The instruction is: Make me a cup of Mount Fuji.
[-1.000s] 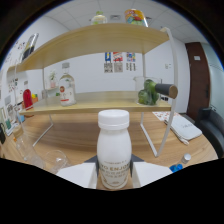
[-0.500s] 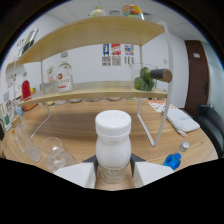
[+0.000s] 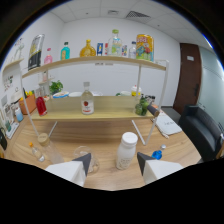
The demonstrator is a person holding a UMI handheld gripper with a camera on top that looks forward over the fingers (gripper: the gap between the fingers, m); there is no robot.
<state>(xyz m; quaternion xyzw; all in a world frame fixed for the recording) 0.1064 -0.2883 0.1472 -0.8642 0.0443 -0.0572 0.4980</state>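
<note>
The white plastic bottle with a white screw cap [image 3: 126,150] stands upright on the pale wooden counter [image 3: 107,176], just ahead of the tool [image 3: 114,164] and in line with the gap between its tips; the tool's two light fingers are spread apart with nothing clamped, and the bottle stands free of both; by its opaque body and label it is probably a milk or yoghurt drink, moderately heavy if full, stiff enough in the wall to take a firm squeeze yet smooth and likely slippery, so the best hold is across the straight labelled middle, below the shoulder and well under the cap, where the sides run parallel; gripped too high it could tip.

To one side of the bottle, near it on the counter, stand clear drinking glasses [image 3: 83,152], fragile and easy to knock; to its other side, close by, lies a small blue-capped object [image 3: 159,152] too small to identify; beyond the bottle rises a two-tier wooden shelf on white legs [image 3: 98,115], its lower board carrying a clear bottle with a red label [image 3: 87,100], a red bottle [image 3: 41,106] and a green plant [image 3: 142,107], its upper board a row of coloured bottles.
</note>
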